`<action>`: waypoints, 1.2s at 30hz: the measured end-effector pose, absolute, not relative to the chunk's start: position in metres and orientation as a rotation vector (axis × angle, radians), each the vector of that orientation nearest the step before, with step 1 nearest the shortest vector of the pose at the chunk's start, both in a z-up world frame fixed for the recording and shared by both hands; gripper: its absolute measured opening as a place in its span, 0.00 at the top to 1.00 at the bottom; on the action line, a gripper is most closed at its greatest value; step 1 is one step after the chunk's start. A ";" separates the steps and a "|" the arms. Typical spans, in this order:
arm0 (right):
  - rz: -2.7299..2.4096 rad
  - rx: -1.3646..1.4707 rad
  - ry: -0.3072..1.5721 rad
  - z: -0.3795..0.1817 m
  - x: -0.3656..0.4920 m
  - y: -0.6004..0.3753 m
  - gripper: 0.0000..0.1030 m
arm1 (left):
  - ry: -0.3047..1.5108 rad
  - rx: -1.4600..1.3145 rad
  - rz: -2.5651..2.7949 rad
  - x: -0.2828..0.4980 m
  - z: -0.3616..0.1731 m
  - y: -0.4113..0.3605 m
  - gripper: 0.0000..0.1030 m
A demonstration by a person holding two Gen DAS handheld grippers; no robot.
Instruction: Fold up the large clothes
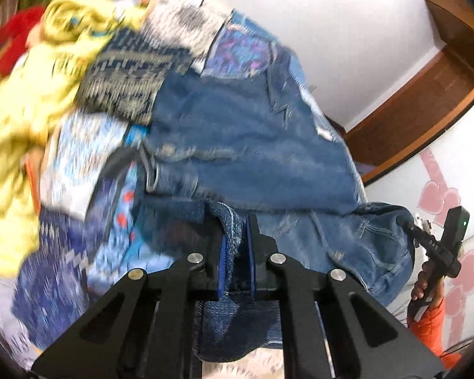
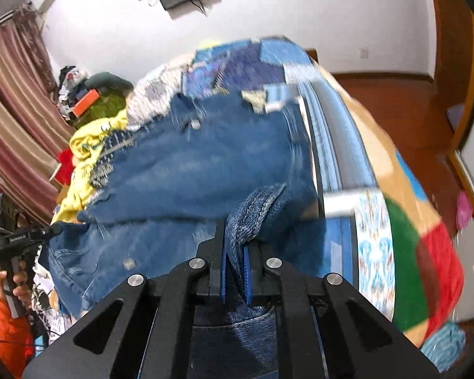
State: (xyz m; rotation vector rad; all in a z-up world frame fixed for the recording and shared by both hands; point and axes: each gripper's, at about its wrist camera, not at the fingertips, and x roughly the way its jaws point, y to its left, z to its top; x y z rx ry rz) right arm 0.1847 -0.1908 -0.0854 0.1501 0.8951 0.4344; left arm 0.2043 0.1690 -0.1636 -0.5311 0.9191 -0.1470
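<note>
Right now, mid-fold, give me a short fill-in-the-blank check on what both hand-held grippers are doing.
1. The left hand-held gripper is shut on the ____ jeans.
2. The right hand-held gripper is ____ on the same garment.
3. The crumpled cloth beside the jeans is ____.

Missing words: blue denim; shut; yellow

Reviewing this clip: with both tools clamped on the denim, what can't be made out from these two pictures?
- Left wrist view: the far half of the denim garment and the yellow cloth are motion-blurred; fold lines are unreadable.
- Left wrist view: the left tool body hides the hem hanging below it.
- Right wrist view: the right tool covers the gripped edge; the patterned bedding is smeared.
</note>
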 end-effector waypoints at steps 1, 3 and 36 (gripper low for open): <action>0.431 0.137 0.879 -0.082 0.189 -0.188 0.93 | 0.905 -0.525 -0.149 0.208 -0.158 0.169 0.91; 0.427 0.124 0.852 -0.073 0.205 -0.182 0.93 | 0.875 -0.520 -0.153 0.222 -0.147 0.170 0.91; 0.289 0.171 1.040 -0.156 0.376 -0.184 0.92 | 1.017 -0.362 0.071 0.435 -0.249 0.200 0.88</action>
